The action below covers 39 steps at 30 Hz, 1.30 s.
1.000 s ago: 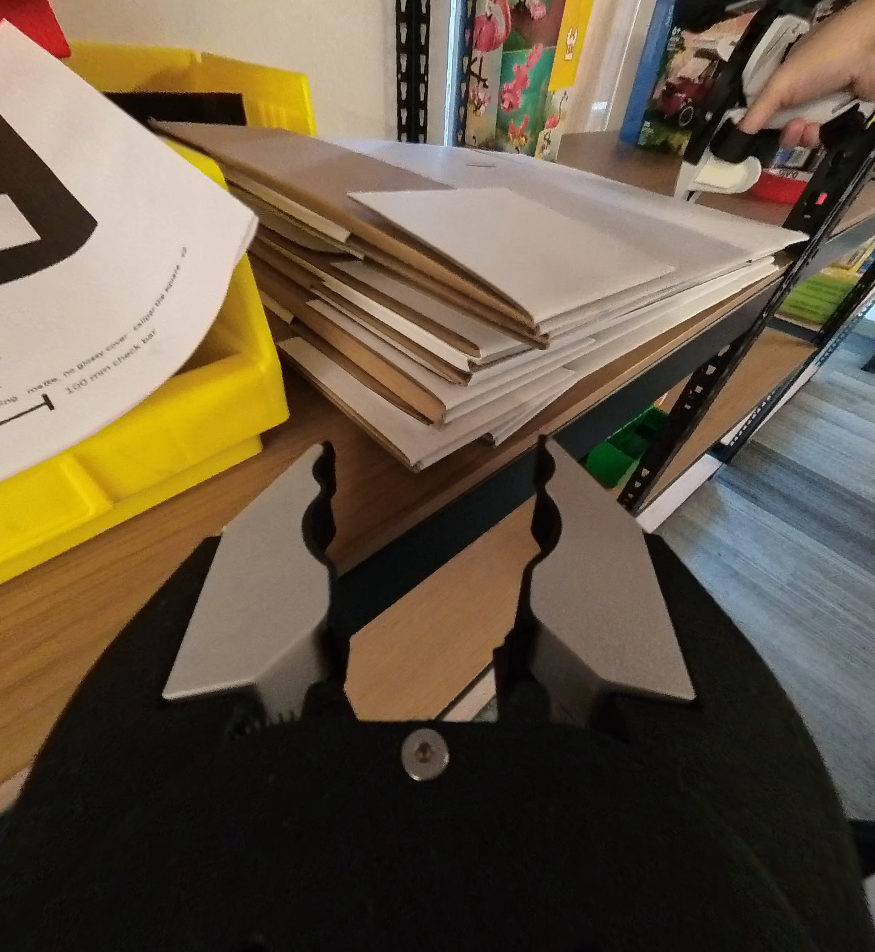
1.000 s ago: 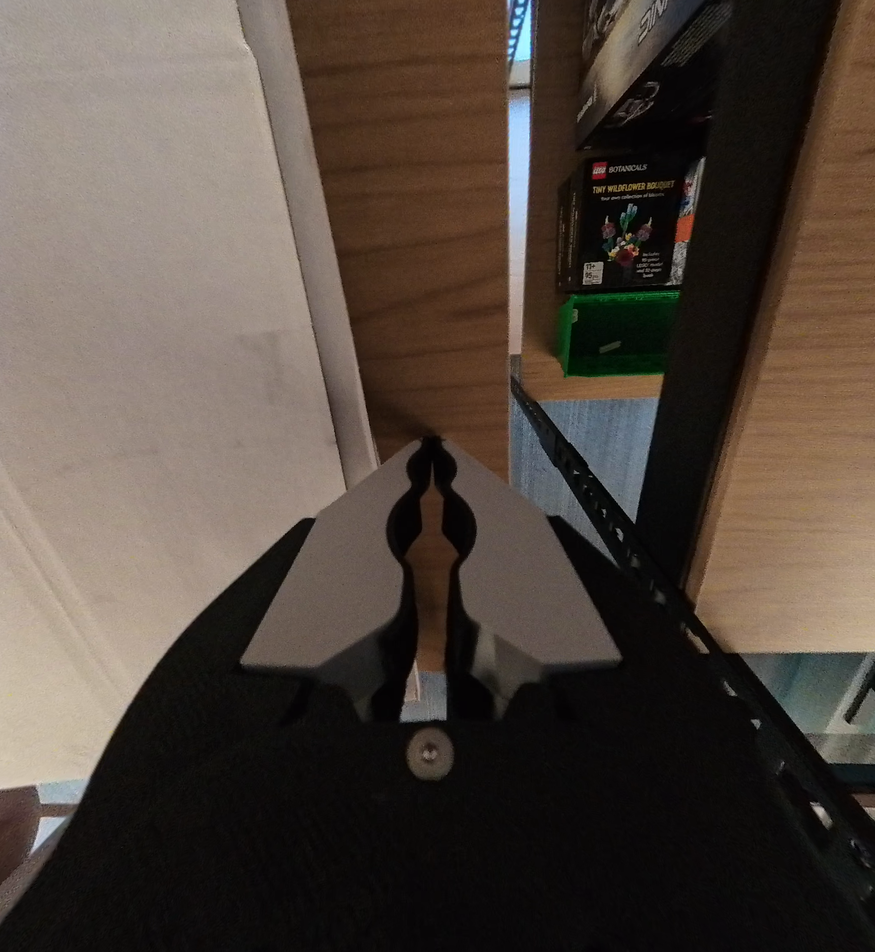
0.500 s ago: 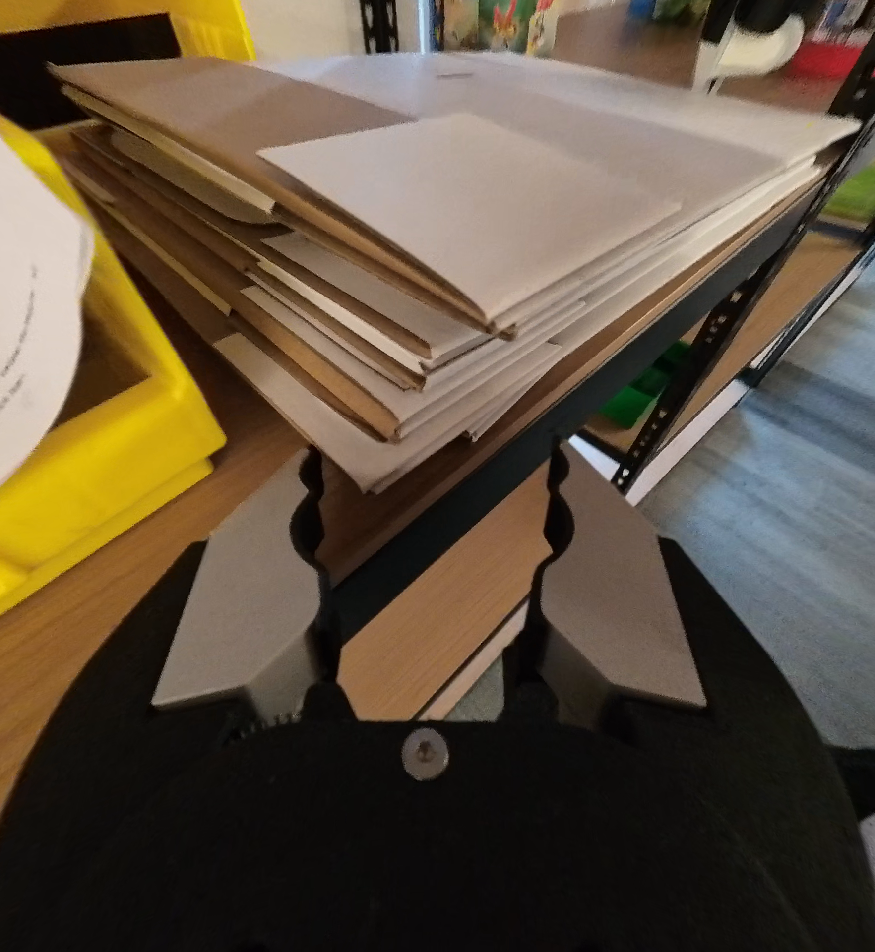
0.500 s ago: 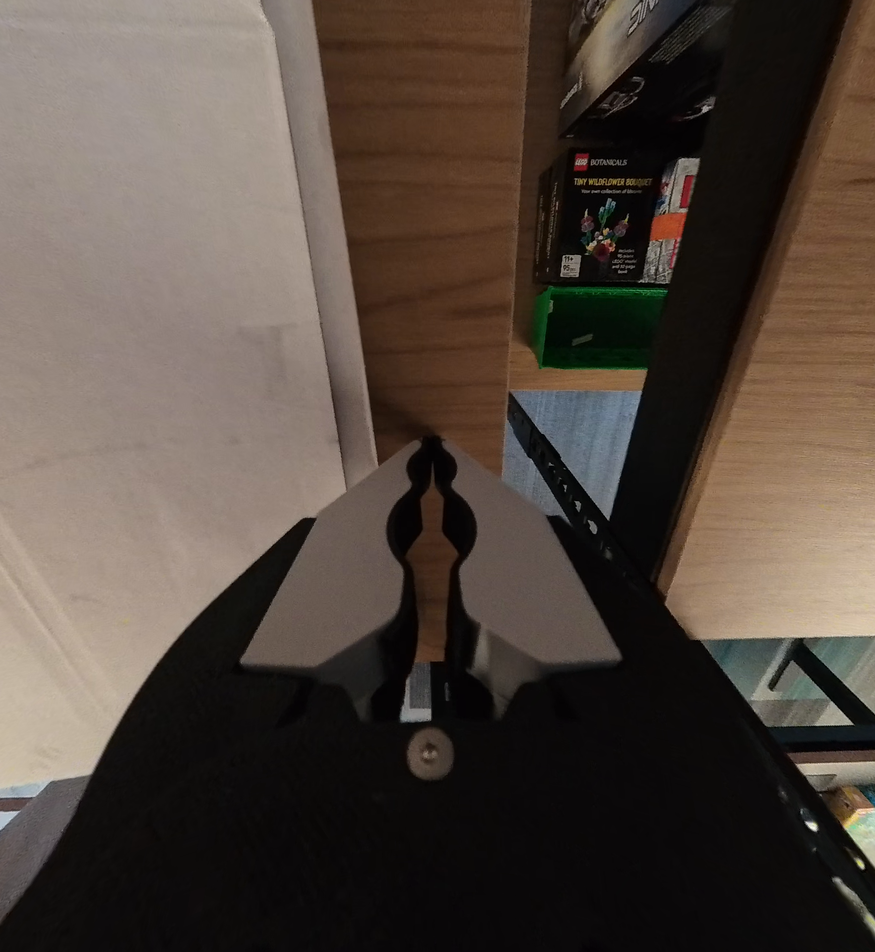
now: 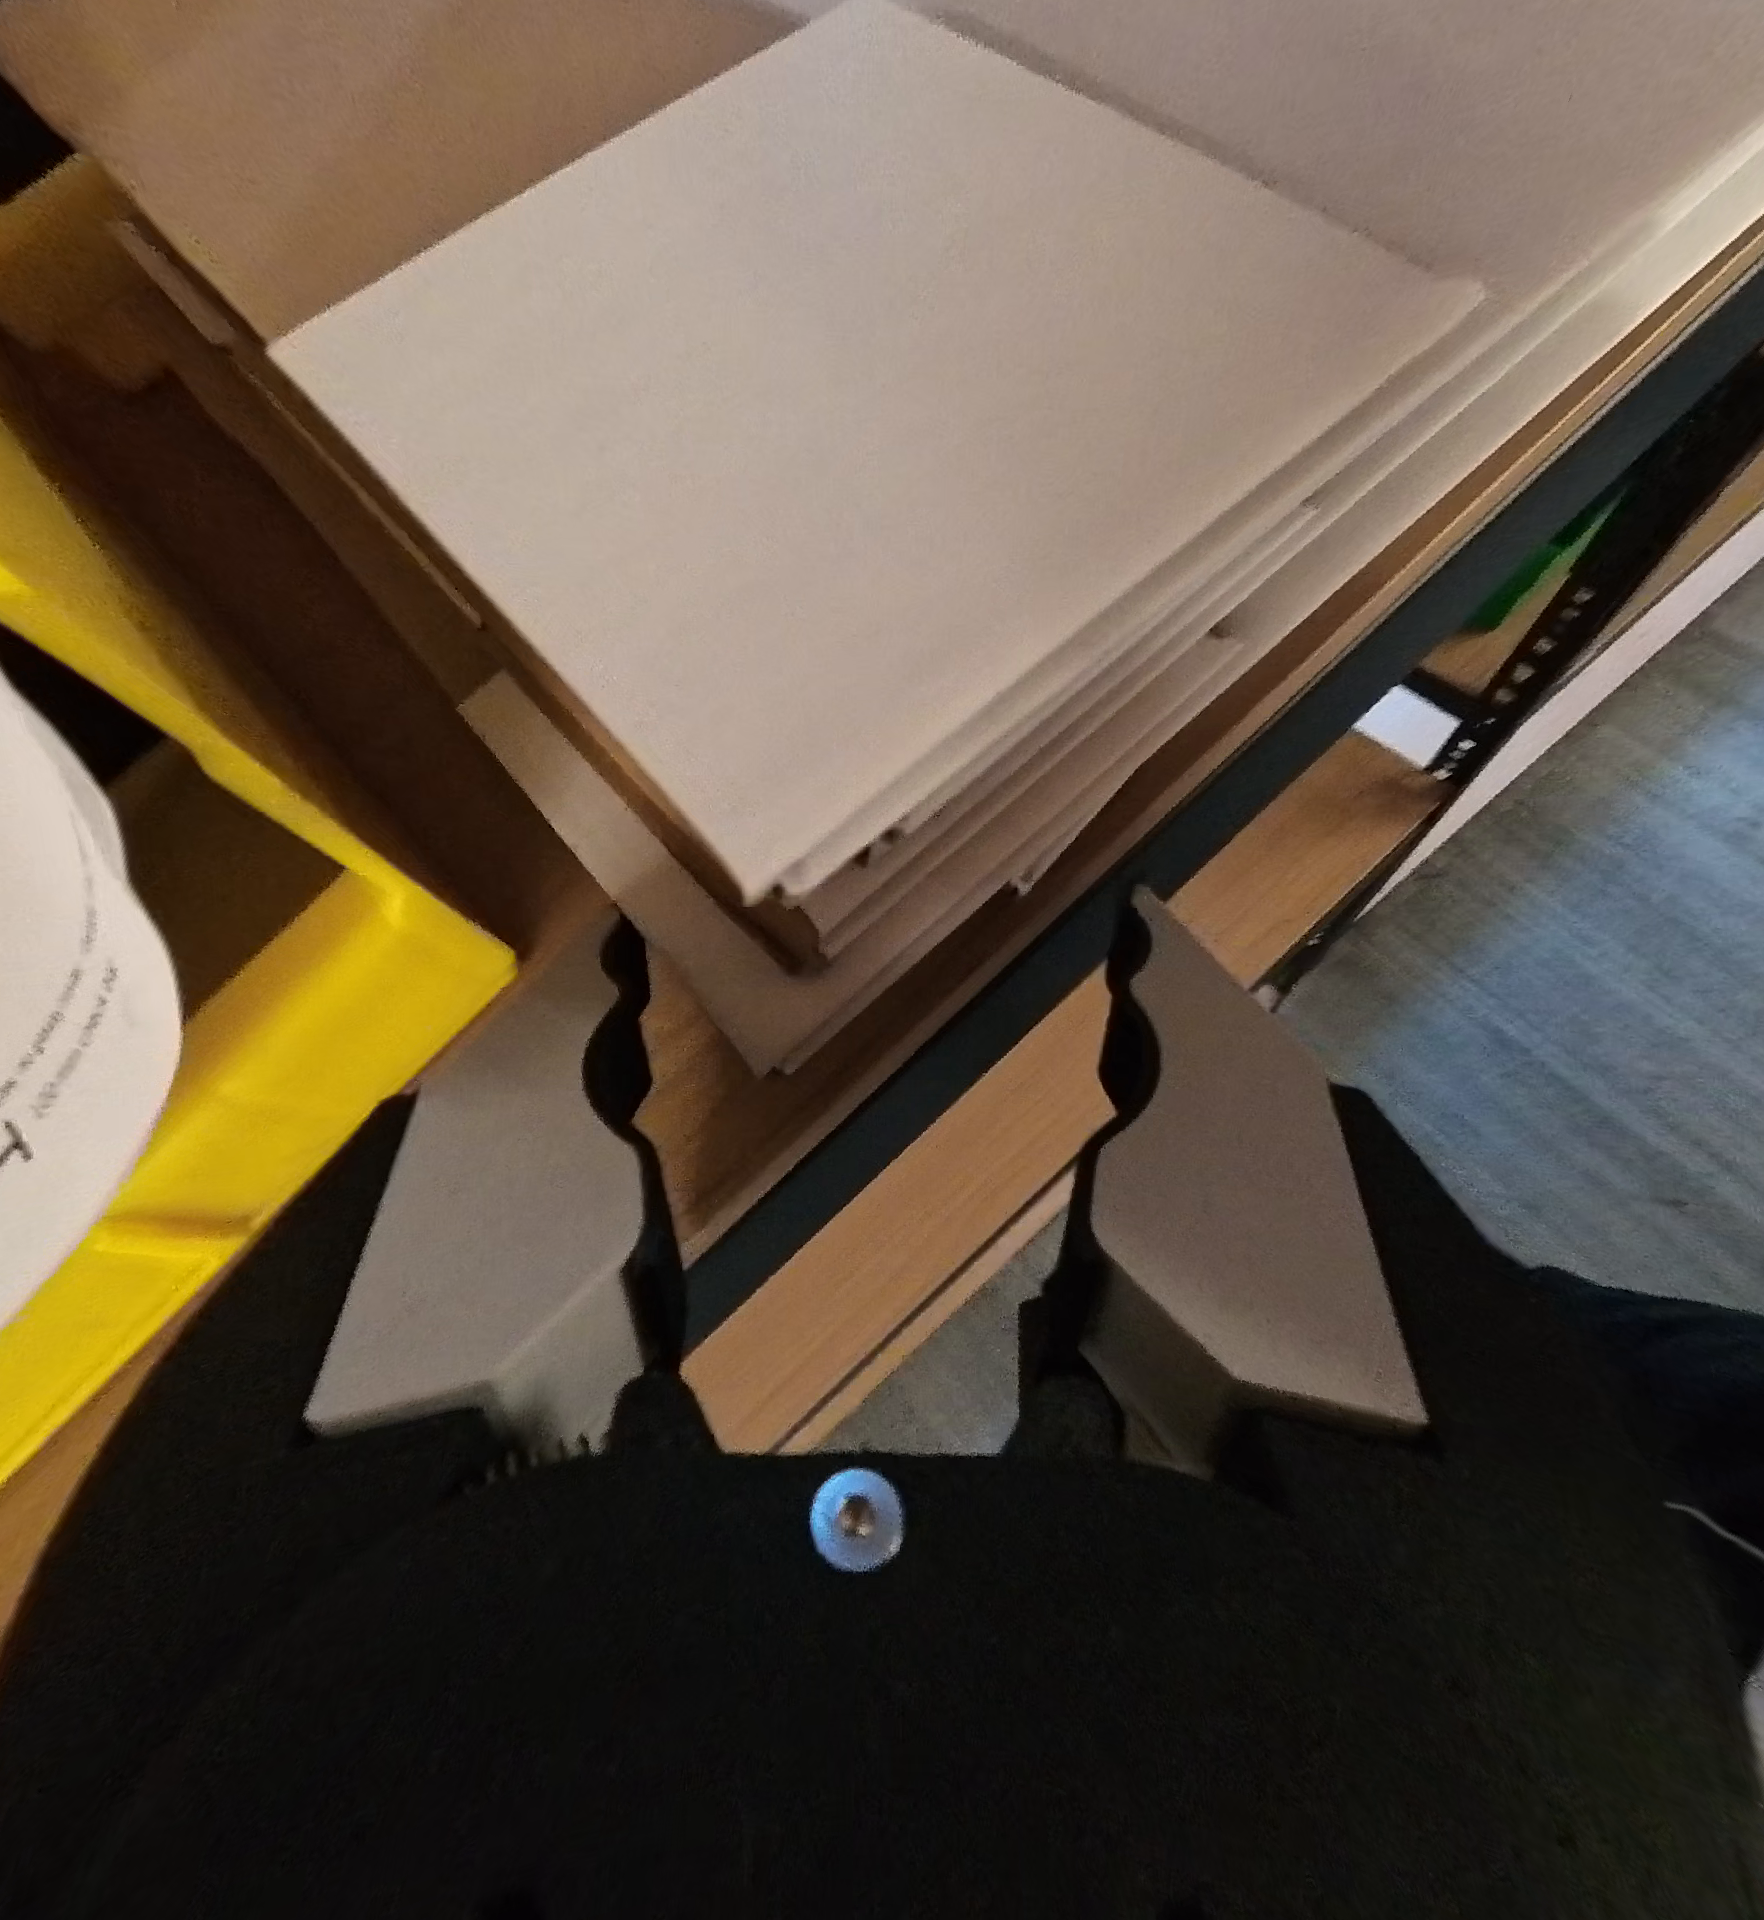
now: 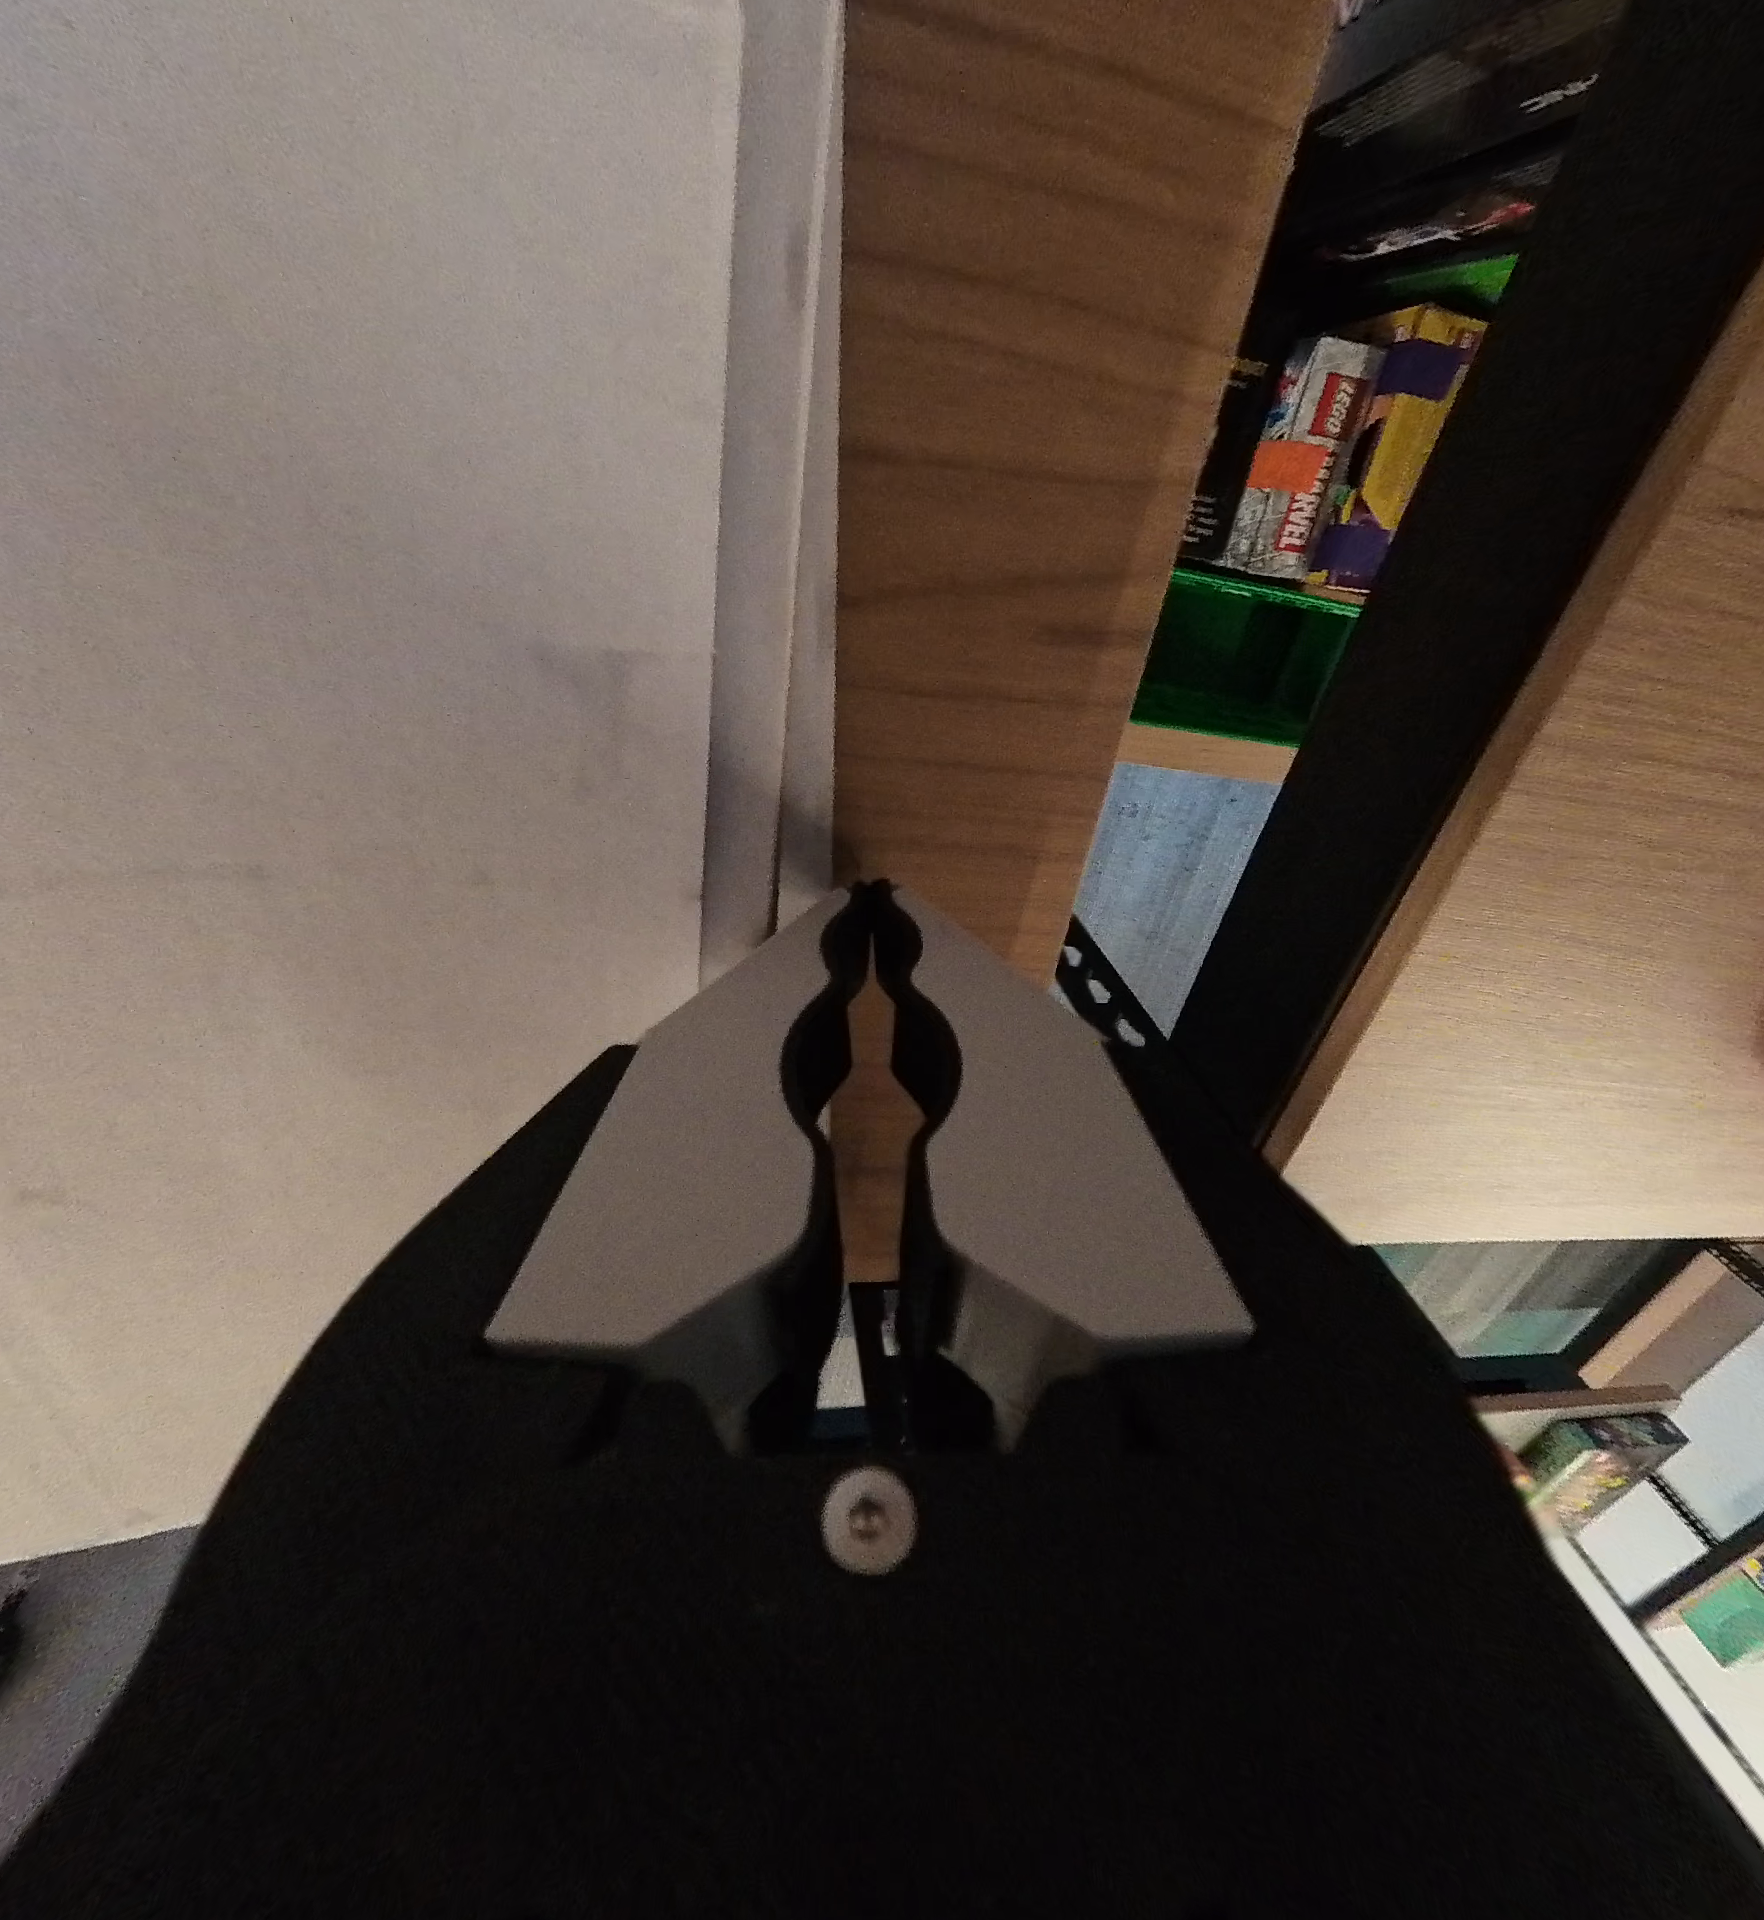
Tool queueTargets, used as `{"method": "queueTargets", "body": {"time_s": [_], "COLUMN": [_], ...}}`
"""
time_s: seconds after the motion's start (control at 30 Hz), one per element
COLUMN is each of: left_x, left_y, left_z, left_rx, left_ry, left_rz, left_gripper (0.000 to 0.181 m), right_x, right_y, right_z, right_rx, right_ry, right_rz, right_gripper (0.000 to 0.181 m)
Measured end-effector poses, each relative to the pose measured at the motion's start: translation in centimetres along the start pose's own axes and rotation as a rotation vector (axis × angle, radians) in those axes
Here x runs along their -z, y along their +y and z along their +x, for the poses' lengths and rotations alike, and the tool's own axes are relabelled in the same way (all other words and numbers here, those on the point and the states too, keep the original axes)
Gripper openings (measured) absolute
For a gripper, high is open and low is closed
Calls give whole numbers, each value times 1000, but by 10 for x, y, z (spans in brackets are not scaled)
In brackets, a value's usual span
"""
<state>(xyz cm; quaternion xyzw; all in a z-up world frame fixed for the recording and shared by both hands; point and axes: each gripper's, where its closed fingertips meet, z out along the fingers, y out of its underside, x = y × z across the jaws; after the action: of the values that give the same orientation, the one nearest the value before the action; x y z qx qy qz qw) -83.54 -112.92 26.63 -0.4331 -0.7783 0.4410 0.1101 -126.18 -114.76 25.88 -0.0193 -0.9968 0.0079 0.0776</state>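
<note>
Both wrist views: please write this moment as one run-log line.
left gripper: open, at cardboard stack corner | right gripper: shut, empty, near shelf board

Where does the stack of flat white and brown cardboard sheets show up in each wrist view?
Left wrist view: the cardboard stack fills the upper centre, its near corner just ahead of the open left gripper.
Right wrist view: likely the broad white sheet filling the left half, beside the shut right gripper.
Shared landmark: the wooden shelf board under the stack.
</note>
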Motion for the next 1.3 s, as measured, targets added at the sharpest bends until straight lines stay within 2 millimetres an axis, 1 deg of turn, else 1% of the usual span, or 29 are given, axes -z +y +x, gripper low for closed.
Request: {"method": "queueTargets", "body": {"time_s": [0.13, 0.27, 0.4, 0.43, 0.5, 0.57, 0.63, 0.73, 0.83, 0.87, 0.9, 0.93, 0.97, 1.0, 1.03, 1.07, 1.1, 1.13, 1.17, 1.2, 1.23, 1.27, 1.3], "left_x": [-3, -2, -2, -2, -2, -4, -4, 0, 19, 28, 38, 49, 61, 75, 91, 109, 130, 151, 171, 186, 195, 196, 192], "left_y": [2, -3, 1, 1, -3, -3, 0, 1, -7, -7, -5, -5, -6, -8, -12, -17, -22, -26, -31, -36, -42, -49, -58], "left_z": [-3, 0, 0, 1, 4, 4, 2, -1, -4, -1, 4, 12, 23, 35, 44, 52, 59, 68, 80, 92, 105, 122, 141], "left_rx": [-41, 25, 13, 18, 59, 20, -18, 63, 129, 137, 144, 153, 161, 169, 177, 184, 191, 189, 179, 168, 155, 134, 112], "left_ry": [-60, -2, 8, 11, 29, -3, -11, -2, -76, -102, -121, -128, -122, -116, -122, -145, -171, -187, -198, -209, -216, -214, -202], "left_rz": [-30, 20, 19, 21, 14, -13, -16, 33, 137, 164, 189, 224, 274, 338, 419, 521, 633, 747, 851, 925, 958, 957, 937], "left_gripper": [85, 80, 79, 79, 81, 80, 78, 79, 77, 79, 79, 79, 78, 77, 76, 75, 72, 70, 67, 62, 60, 61, 62], "right_x": [-1, -1, 0, -2, -2, -1, 0, 1, 1, 3, 7, 17, 31, 49, 71, 93, 113, 127, 133, 134, 130, 122, 109], "right_y": [0, 1, 1, 2, -2, -2, 0, 6, 14, 14, 13, 7, -2, -8, -9, -5, 6, 26, 55, 94, 138, 180, 223], "right_z": [-2, -4, -3, 3, -1, -2, -4, -8, -9, -7, 0, 4, 2, -4, -14, -28, -50, -80, -112, -146, -165, -170, -164], "right_rx": [-41, -78, -108, -138, -194, -143, -183, -211, -192, -193, -194, -180, -146, -94, -26, 43, 120, 203, 291, 403, 470, 495, 515], "right_ry": [-58, -89, -118, -100, -113, -68, -97, -119, -53, -26, 39, 100, 132, 166, 203, 231, 217, 150, 49, -84, -185, -240, -273], "right_rz": [40, 81, 98, 91, 113, 113, 132, 153, 149, 156, 182, 253, 344, 440, 546, 663, 780, 884, 968, 1036, 1091, 1145, 1186], "right_gripper": [0, 0, 0, 0, 0, 0, 0, 0, 0, 0, 0, 0, 0, 0, 0, 0, 0, 0, 0, 0, 0, 0, 0]}}
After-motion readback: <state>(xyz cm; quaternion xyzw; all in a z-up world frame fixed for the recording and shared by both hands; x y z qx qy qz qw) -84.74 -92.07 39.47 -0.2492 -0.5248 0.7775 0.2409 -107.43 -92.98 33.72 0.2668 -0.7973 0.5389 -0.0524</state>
